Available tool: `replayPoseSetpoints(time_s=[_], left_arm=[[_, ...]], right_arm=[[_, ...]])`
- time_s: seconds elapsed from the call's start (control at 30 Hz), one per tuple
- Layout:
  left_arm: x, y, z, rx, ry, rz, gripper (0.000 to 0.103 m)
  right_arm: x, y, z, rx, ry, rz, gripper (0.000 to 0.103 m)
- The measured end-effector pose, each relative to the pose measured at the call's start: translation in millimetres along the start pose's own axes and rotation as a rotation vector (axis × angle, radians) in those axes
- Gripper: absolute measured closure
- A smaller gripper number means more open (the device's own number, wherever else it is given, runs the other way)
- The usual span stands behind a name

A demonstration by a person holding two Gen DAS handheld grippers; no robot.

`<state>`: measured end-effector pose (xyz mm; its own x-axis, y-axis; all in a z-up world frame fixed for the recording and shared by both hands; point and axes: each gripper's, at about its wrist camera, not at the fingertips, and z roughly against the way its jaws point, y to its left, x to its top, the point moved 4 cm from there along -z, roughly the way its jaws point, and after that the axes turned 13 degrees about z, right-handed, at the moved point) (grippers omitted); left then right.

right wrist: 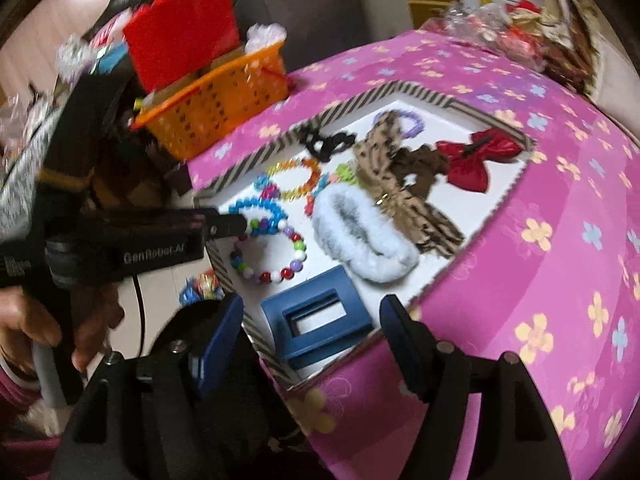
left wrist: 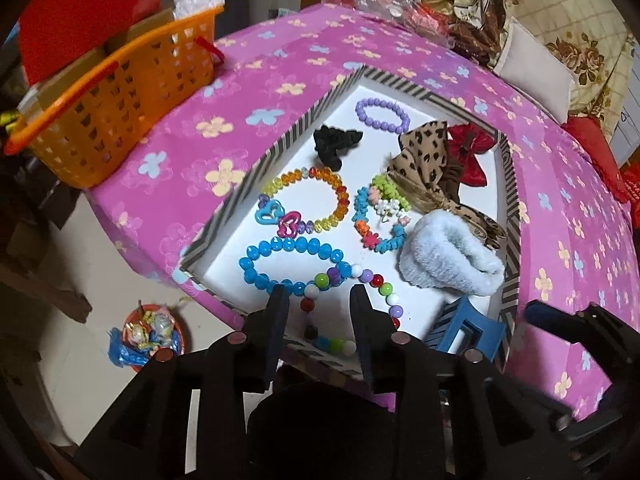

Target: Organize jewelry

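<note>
Jewelry tray [left wrist: 508, 184], striped rim and white floor, sits on the pink flowered cover [left wrist: 280, 60]; everything is laid flat inside it.

Largest to smallest, clock directions from tray centre in the left wrist view:
- Leopard bow [left wrist: 424, 156], 2 o'clock, long axis running 11 to 5.
- Pale fluffy scrunchie [left wrist: 448, 260], 4 o'clock, long axis roughly 10 to 4.
- Blue claw clip [right wrist: 320, 320], 5 o'clock, tight against the near rim, long axis roughly along that rim.
- Blue bead bracelet [left wrist: 288, 264], 7 o'clock, touching the multicolour bead bracelet [left wrist: 376, 280] at 6.

Left gripper [left wrist: 320, 296]: jaws parted, nothing clamped, tips straddling the multicolour beads. No earlier frame, so I can't say more.
Right gripper [right wrist: 312, 304]: jaws wide, empty, standing either side of the clip, not pressing it.

Risks, my read:
- The two bead bracelets touch or overlap, so lifting one may drag the other.
- Clip hugs the rim; a finger could catch the rim and shift the tray.
- Grippers are near each other, so collision is possible.
</note>
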<state>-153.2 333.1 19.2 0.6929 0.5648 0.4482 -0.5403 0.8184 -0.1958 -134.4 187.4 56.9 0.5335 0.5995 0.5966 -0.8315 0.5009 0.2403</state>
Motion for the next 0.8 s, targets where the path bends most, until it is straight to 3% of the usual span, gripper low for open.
replayPoseSetpoints(time_s=[0.23,0.47,0.8], left_arm=[[-5.5,-5.9,22.2,0.034,-0.090,0.001,0.076],[-15.4,-14.2,42.5,0.028,-0.158,0.004,0.076],[-28.8,-31.8,56.1,0.037,-0.216,-0.039,0.076]], right_arm=[[5.3,-13.4,33.7,-0.140,-0.122,-0.086,0.022],[5.7,-14.3,48.4,-0.257,-0.158,-0.112,0.015],[-8.7,-22.0,66.5,-0.329,-0.181,-0.150,0.012]])
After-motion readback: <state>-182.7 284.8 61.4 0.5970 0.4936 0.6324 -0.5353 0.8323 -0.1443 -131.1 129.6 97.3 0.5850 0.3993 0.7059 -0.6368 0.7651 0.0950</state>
